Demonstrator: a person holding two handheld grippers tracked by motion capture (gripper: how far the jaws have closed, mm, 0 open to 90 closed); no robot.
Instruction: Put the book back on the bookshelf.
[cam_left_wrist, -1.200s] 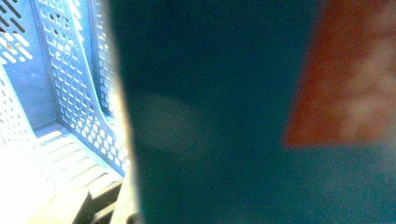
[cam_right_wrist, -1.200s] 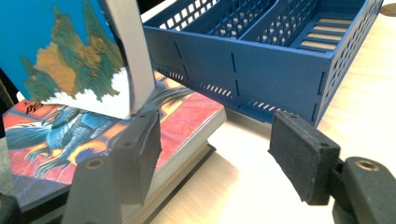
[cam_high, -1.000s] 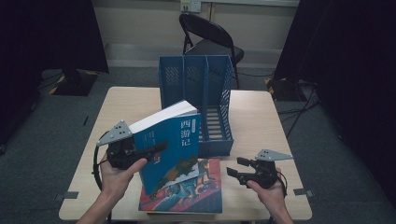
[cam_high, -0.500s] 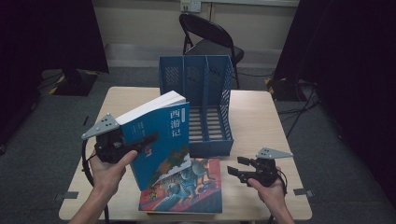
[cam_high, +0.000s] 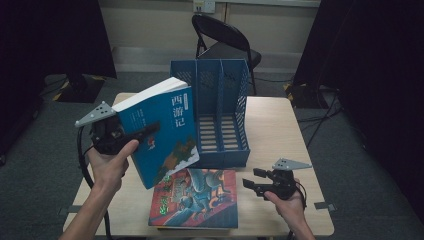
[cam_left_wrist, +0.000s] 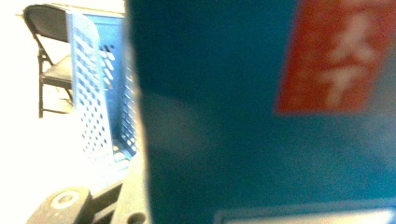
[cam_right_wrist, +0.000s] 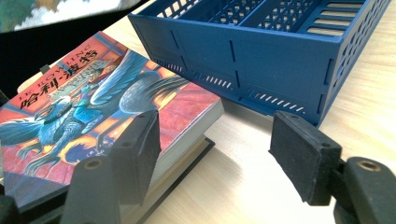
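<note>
My left gripper (cam_high: 143, 132) is shut on a thick blue book (cam_high: 165, 130) and holds it tilted in the air over the table's left half. One jaw lies across the front cover. In the left gripper view the blue book's cover (cam_left_wrist: 243, 116) is blurred and very close. A blue three-slot file rack (cam_high: 220, 95) stands at the middle back of the table. Flat at the front lies a red-and-blue picture-cover book (cam_high: 200, 197). My right gripper (cam_high: 252, 178) rests low at the front right, open, with nothing between its jaws; in its own view the gripper (cam_right_wrist: 215, 149) points at the flat book's corner (cam_right_wrist: 93, 107).
The flat book lies on a darker book (cam_right_wrist: 187, 163) beneath it. The rack's front wall (cam_right_wrist: 261, 51) is close ahead of my right gripper. Bare wooden table (cam_high: 280, 130) stretches right of the rack. A black folding chair (cam_high: 225, 40) stands behind the table.
My left hand has raised the blue book and carried it up and to the left, off the flat book, tilting it more upright. The right gripper has stayed put.
</note>
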